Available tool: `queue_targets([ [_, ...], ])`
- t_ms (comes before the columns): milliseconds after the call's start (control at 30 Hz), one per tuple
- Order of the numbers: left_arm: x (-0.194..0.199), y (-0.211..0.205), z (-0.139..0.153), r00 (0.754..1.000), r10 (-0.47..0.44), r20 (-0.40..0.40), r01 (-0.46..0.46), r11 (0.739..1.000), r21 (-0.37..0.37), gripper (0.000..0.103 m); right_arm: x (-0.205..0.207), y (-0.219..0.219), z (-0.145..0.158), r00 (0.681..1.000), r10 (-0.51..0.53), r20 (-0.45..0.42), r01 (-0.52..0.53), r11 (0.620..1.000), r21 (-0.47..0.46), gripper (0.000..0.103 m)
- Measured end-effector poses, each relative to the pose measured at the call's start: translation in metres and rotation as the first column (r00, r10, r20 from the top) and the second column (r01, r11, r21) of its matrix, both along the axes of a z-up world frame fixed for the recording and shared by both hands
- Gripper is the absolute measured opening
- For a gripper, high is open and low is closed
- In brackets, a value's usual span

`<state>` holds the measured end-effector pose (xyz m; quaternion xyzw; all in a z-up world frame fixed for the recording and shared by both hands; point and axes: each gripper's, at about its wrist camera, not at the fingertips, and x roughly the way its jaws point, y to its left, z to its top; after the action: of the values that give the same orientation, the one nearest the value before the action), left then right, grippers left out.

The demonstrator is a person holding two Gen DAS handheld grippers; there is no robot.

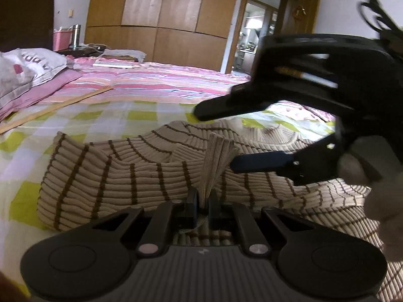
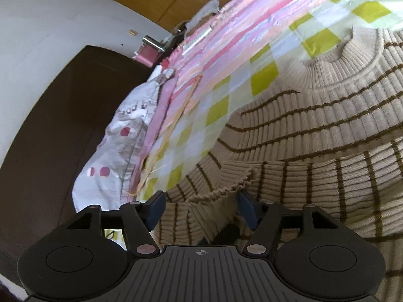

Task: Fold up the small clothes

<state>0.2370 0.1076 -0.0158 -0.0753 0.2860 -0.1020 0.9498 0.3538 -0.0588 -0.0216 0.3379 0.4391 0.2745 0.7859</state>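
Observation:
A beige ribbed sweater (image 1: 113,176) with thin brown stripes lies rumpled on the green-and-white checked bedsheet (image 1: 88,115). My left gripper (image 1: 203,201) is shut on a ribbed cuff (image 1: 216,158) that stands up from its fingers. My right gripper (image 1: 216,138) reaches in from the right, just beyond that cuff, jaws wide apart. In the right wrist view the sweater (image 2: 327,125) fills the right side, its round collar (image 2: 340,55) farther off. There my right gripper (image 2: 201,209) is open, with a wavy cuff edge (image 2: 221,188) lying loose between its fingers, neither pad pressing on it.
A pink striped quilt (image 1: 151,80) covers the far half of the bed. A grey-and-white pillow (image 1: 25,68) lies at the left by a dark headboard (image 2: 50,125). A wooden strip (image 1: 50,110) rests across the sheet. A wooden wardrobe (image 1: 163,12) and doorway stand behind. A white-gloved hand (image 1: 377,201) holds the right gripper.

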Motion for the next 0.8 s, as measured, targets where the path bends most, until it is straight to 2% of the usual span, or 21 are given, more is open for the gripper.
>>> queue_targets([
  [67,-0.002,-0.004,0.001,1.000,-0.019,0.006,0.019,1.000,0.009,0.014,0.006,0.005,-0.002,1.000,0.004,-0.024,-0.005,0.999,-0.049,0.065],
  [133,-0.003,-0.007,0.001,0.999,-0.033,0.010,0.032,0.999,0.017,0.014,0.008,0.009,-0.004,0.999,0.011,-0.053,-0.017,0.993,-0.117,0.051],
  [200,-0.003,-0.009,0.001,0.999,-0.042,0.013,0.041,0.999,0.025,0.014,0.007,0.011,-0.008,0.998,0.018,-0.064,-0.028,0.986,-0.164,0.022],
  [267,-0.004,-0.008,0.002,0.999,-0.047,0.020,0.047,0.999,0.018,0.015,0.006,0.008,-0.010,0.998,0.011,-0.067,-0.022,0.984,-0.175,0.012],
  [367,-0.008,-0.006,0.008,0.998,-0.054,0.038,0.054,0.998,-0.015,0.025,0.004,0.000,-0.006,0.999,-0.005,-0.038,-0.001,0.987,-0.159,0.010],
  [467,-0.010,0.001,0.014,0.997,-0.048,0.056,0.051,0.997,-0.064,0.036,0.004,-0.007,0.010,0.999,-0.016,0.029,0.021,0.984,-0.177,0.009],
  [633,-0.013,0.009,0.022,0.996,-0.034,0.082,0.043,0.992,-0.115,0.038,0.011,-0.034,0.041,0.989,-0.087,0.120,0.105,0.983,-0.152,0.009],
  [800,-0.013,0.012,0.022,0.996,-0.030,0.084,0.040,0.991,-0.125,0.038,0.008,-0.073,0.056,0.975,-0.168,0.147,0.189,0.971,-0.145,0.009],
])
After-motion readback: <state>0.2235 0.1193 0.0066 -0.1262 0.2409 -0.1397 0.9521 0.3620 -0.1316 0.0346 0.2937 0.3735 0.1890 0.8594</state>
